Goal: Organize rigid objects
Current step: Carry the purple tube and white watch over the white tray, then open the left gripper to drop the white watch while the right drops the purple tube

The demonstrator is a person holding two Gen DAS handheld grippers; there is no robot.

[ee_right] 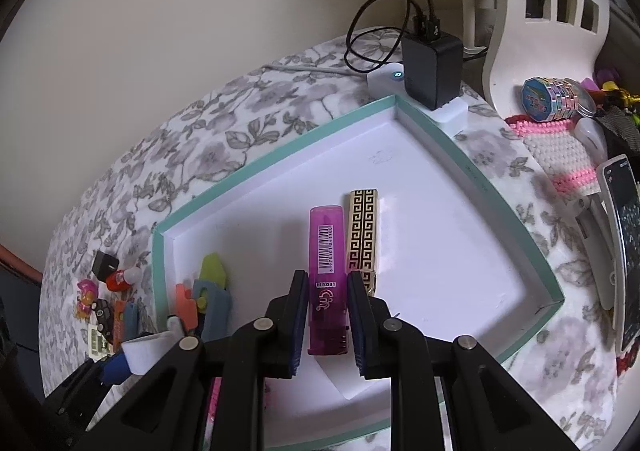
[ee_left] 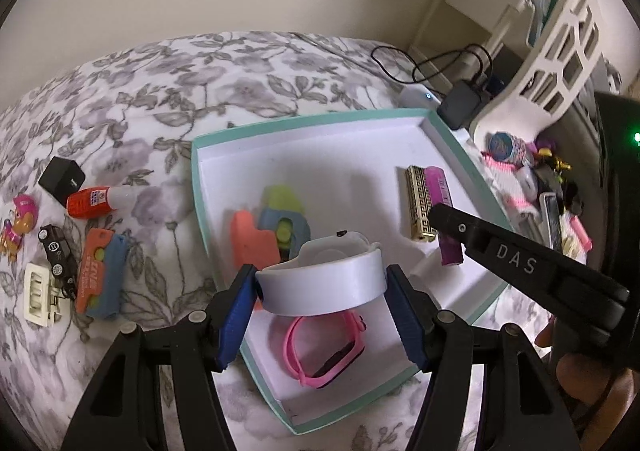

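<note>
Left gripper: pads clamp a white watch by its band, held over the near half of the tray — above a pink watch lying on the floor.
Right gripper: closed on a purple lighter, low over the tray floor, right beside a gold case.
Risk, left: the band is a springy loop; on release it could roll or land on the pink watch.
Risk, right: pad nearly touches the gold case — a sideways slip would likely shove it.
Risk, both: grippers work close together over one tray and could collide.
Room: far half of the tray is bare; toy knives fill the left side.
Edges: low teal rim all round; charger sits just past the far corner.
</note>
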